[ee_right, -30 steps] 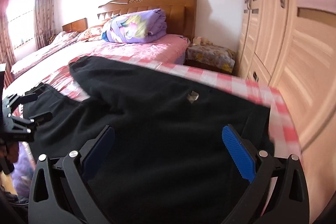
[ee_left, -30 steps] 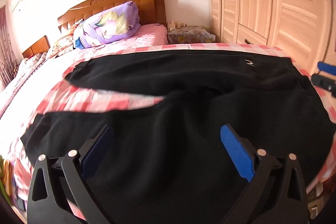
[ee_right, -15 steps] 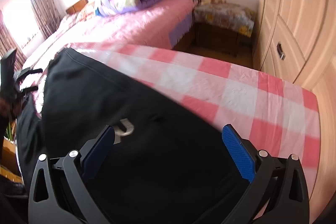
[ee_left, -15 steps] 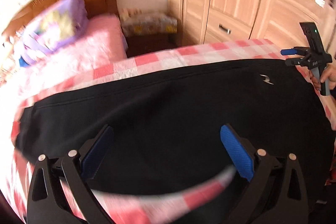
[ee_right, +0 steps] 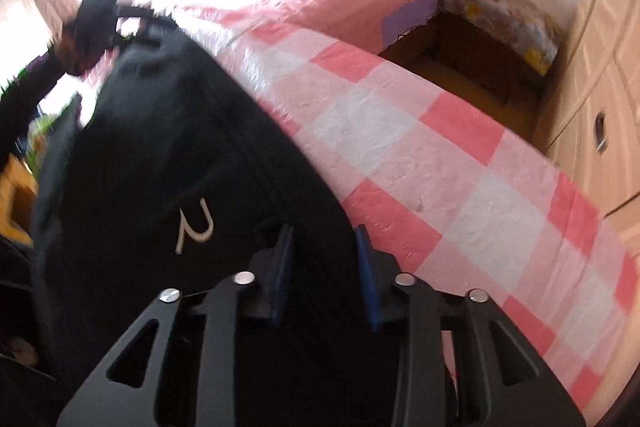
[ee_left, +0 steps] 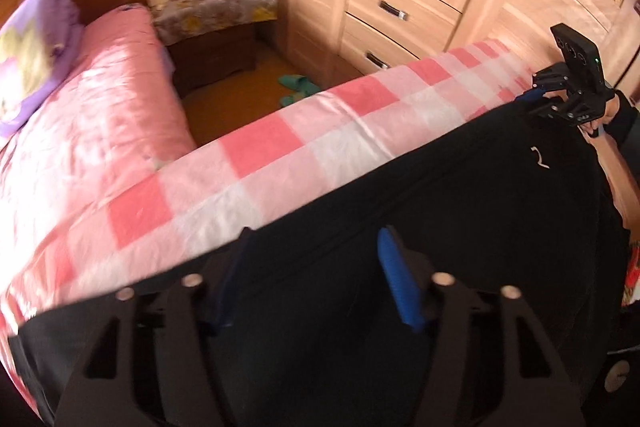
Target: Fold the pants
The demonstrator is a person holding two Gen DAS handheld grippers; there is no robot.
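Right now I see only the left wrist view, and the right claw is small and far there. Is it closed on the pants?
Observer: In the right wrist view the right claw has its blue pads near together, with black pants cloth between them.
Operator: Where on the cloth does it hold?
Observer: At the edge beside the pink checked sheet, just right of the white logo.
Operator: How does my left claw look from there?
Observer: The left claw sits at the far end of the pants, blurred; I cannot judge its jaws.
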